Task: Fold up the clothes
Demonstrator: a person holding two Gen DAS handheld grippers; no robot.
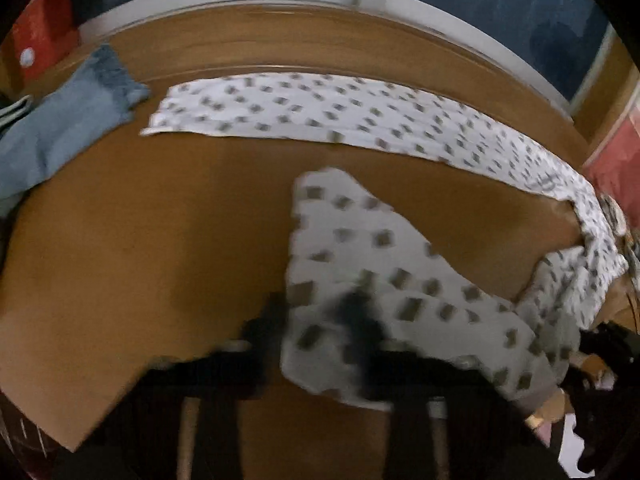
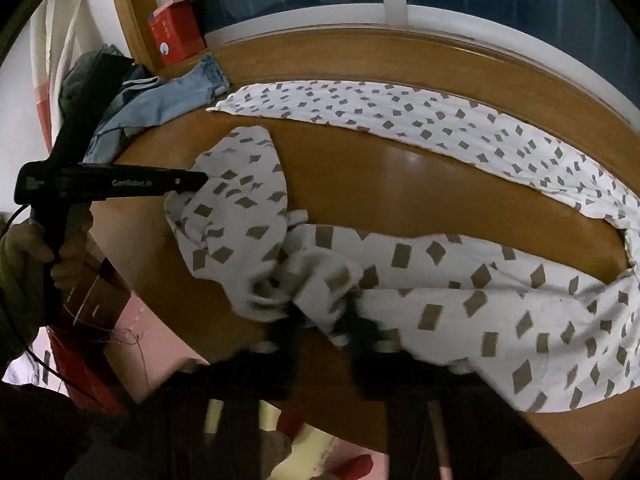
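trousers (image 1: 312, 116), white with small grey squares, lie across the wooden surface (image 1: 160, 220); in the left wrist view one leg stretches flat along the far side and the other is lifted near the camera. the left tool (image 1: 320, 320) is clenched on that near leg's cloth, though blur smears its dark fingers (image 1: 360, 316) and the cloth hides most of them. jeans (image 1: 72, 120) lie at the far left, cut off by the frame edge. a red box (image 1: 44, 36) stands beyond, half out of view.

in the right wrist view the right tool (image 2: 320, 316) grips bunched cloth of the trousers (image 2: 440, 280) near the waist; its fingers (image 2: 358, 320) are partly buried in folds. the left tool (image 2: 188, 180) shows from the side, its tip pinching the leg end, held by a hand (image 2: 32, 244) at the left edge. the jeans (image 2: 168, 96) and red box (image 2: 176, 32) sit far left, and the surface (image 2: 400, 176) shows between the two legs.
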